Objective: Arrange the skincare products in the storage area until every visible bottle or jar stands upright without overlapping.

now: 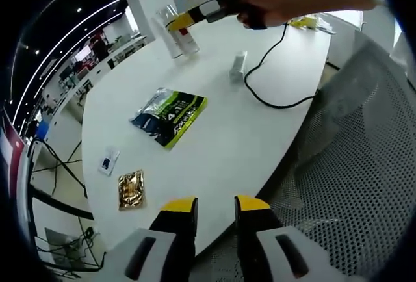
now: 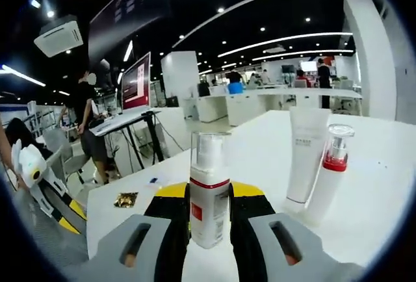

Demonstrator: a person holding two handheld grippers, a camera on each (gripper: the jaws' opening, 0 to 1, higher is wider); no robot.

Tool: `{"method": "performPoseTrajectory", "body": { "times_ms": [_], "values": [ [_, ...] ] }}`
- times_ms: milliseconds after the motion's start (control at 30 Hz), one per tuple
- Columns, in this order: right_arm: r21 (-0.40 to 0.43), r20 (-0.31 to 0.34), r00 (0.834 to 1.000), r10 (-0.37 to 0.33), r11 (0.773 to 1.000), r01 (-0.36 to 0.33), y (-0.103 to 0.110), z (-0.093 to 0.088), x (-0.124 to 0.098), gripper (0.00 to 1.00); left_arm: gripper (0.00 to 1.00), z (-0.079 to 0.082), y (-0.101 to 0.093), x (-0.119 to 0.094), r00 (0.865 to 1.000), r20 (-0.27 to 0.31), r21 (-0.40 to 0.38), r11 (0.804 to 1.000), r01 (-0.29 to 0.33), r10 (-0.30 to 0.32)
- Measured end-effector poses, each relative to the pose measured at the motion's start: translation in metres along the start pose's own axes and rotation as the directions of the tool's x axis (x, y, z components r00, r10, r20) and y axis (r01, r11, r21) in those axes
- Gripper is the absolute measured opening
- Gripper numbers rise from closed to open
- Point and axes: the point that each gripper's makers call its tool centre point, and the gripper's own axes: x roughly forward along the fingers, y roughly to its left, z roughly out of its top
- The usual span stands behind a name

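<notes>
Left gripper view: the left claw hangs off the near edge of the white tabletop, its jaws narrowly parted and holding nothing. At the far edge, the right claw, carried by a hand, meets the cluster of upright bottles. A small white tube lies flat near a black cable, its long axis running roughly toward the far edge. A green sachet pack lies mid-tabletop.

Right gripper view: the right claw is closed on a pump bottle, upright, long axis vertical. A white tube and a red-collared pump bottle stand just beside it on the right, apparently apart from it. Judged: the right claw is nearer the lying tube.
</notes>
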Motion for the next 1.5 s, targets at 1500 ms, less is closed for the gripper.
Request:
{"method": "performPoseTrajectory", "body": {
  "times_ms": [1500],
  "values": [
    [-0.041, -0.018, 0.995, -0.098, 0.994, 0.098, -0.056, -0.040, 0.030, 0.20, 0.21, -0.004, -0.002, 0.001, 1.000, -0.013, -0.017, 1.000, 0.024, -0.025]
  ]
}}
